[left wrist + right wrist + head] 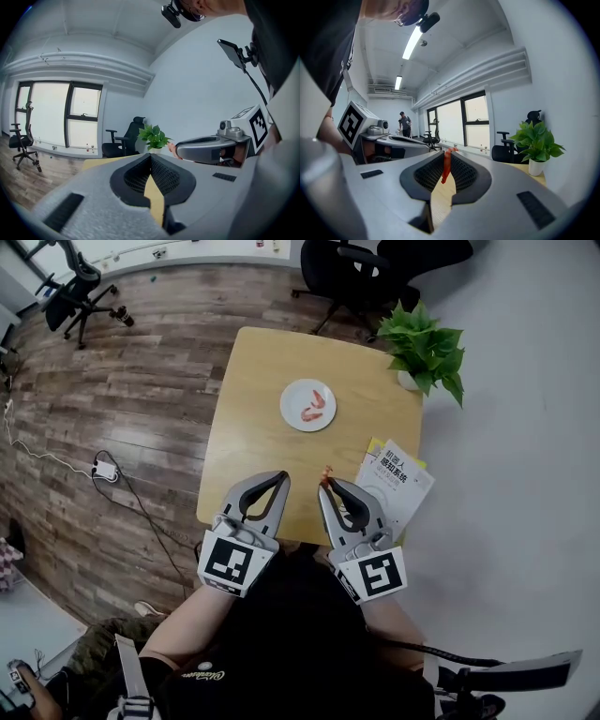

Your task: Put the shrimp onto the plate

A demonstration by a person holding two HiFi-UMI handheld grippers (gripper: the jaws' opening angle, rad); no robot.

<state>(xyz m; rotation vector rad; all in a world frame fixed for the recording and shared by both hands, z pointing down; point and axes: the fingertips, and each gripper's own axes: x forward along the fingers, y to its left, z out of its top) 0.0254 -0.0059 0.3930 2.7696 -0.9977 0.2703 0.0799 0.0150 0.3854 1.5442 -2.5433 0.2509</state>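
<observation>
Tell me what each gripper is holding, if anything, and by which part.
The right gripper pinches a shrimp by its upper end at the jaw tips; the rest hangs down. The left gripper is shut and holds nothing.

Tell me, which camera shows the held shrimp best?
The right gripper view: the shrimp hangs close up, pinched between the jaws of the right gripper. The head view shows only a red tip; the left gripper view, a faint pink speck.
</observation>
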